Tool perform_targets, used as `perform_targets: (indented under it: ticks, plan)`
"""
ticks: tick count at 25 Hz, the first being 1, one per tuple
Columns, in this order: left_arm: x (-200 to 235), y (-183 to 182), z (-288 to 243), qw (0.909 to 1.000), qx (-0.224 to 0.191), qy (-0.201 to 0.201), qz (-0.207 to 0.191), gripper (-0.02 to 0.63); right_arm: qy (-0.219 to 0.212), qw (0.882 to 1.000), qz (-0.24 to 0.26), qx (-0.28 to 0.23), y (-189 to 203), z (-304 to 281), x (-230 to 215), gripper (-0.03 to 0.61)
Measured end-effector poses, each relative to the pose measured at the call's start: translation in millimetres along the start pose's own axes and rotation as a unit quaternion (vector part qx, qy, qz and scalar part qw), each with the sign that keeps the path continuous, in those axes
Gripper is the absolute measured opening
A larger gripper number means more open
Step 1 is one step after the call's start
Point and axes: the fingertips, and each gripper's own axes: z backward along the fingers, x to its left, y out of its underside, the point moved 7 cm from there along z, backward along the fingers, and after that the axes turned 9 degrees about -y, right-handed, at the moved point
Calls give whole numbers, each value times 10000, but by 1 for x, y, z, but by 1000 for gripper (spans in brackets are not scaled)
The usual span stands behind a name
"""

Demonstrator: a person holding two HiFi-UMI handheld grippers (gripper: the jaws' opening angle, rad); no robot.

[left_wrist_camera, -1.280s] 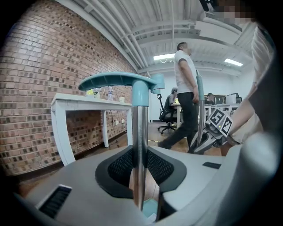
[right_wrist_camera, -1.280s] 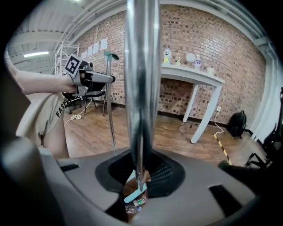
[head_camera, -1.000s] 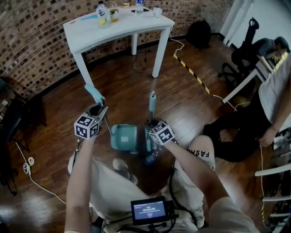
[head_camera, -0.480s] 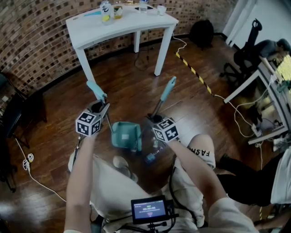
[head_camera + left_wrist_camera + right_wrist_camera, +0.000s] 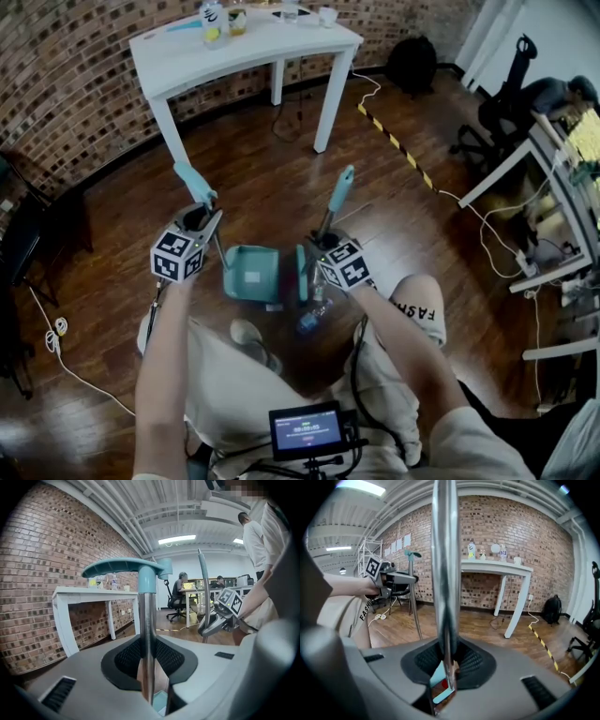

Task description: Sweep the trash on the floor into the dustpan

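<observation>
The left tongs (image 5: 146, 667) are clamped tight on the dustpan (image 5: 251, 274) pole, and the right tongs (image 5: 445, 665) on the broom (image 5: 302, 272) pole. The trash (image 5: 309, 322) lies on the floor (image 5: 262, 187) at the dustpan's 5 o'clock. With the brush at its 12 o'clock, a stroke could miss it or roll it wide.

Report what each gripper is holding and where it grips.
Left gripper holds the dustpan by its metal pole, below the teal handle. Right gripper holds the broom by its metal pole, below the teal grip.
</observation>
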Motion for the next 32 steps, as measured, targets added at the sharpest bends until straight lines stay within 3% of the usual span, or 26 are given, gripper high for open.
perform_targets:
  ticks: [4,9,13,16,20,25,28,32]
  plan:
    - [0,-4,1,9999,-14,-13,-114,74,-103,9984,250,503,13,-13,10,81]
    - [-5,-4,-1,9998,-35,168,-133,74,-391,9968,442,544,18,-34,42,81]
    - [-11,-3,-1,9995,-6,244,-216,73,-540,9976,373,223,14,-48,73,83]
    - [-13,-3,-1,9994,23,257,-238,74,-582,9970,418,-308,3,-49,87,83]
    - [-10,-2,-2,9995,74,204,-216,73,-647,9937,321,-852,-19,-32,81,83]
    - [-9,-11,1,9991,-8,243,-340,73,-643,9928,-18,-1008,-29,-1,64,83]
    - [-7,-19,5,9990,-114,209,-377,73,-586,9927,160,-1043,-26,21,65,83]
    - [-7,-18,3,9984,-145,197,-510,74,-184,9905,619,-1217,-13,34,61,83]
